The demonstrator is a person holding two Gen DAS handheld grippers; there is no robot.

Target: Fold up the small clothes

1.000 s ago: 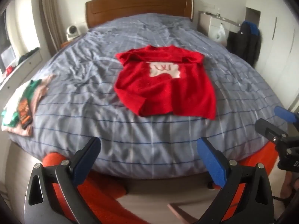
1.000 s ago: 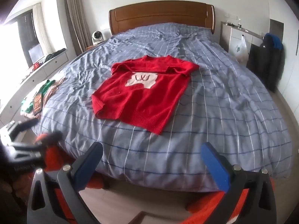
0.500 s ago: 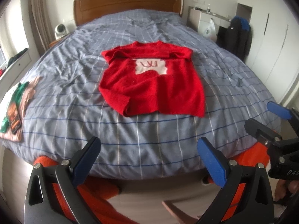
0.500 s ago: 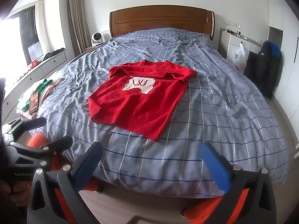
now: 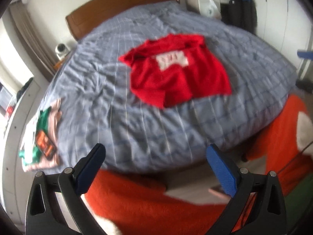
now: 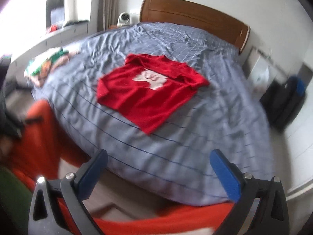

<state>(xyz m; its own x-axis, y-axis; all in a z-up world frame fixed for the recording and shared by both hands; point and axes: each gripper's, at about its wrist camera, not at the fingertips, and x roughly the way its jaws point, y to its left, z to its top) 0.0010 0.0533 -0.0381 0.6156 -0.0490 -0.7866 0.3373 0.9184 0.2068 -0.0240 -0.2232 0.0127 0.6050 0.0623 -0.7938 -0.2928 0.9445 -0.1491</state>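
Red sweater (image 5: 177, 74) lies flat on the blue-grey checked duvet (image 5: 121, 121), near the middle of the bed, white patch (image 5: 172, 60) on its chest facing up, collar end toward the wooden headboard (image 5: 117, 9). Both sleeves look folded in over the body; top edge bunched. Same sweater in the right wrist view (image 6: 148, 90), hem corner pointing toward the foot of the bed.

Left gripper (image 5: 154, 162): jaws wide apart, nothing between the blue pads (image 5: 221, 168), held off the foot of the bed, not touching the duvet. Right gripper (image 6: 158, 166): jaws also spread wide, holding nothing, blue pads (image 6: 225, 174) clear of the fabric, above the bed's near edge. Both grippers well apart from the sweater.

Small pile of folded clothes (image 5: 43, 135), green, pink and orange, sits at the bed's left edge near the foot, well apart from the sweater; seen again in the right view (image 6: 49, 66). Orange rug (image 5: 152, 205) on the floor below the bed. White fan-like device (image 5: 61, 49) beside the headboard. Dark backpack (image 6: 283, 105) on the floor at the bed's right side. Both views motion-blurred, fine detail unclear.
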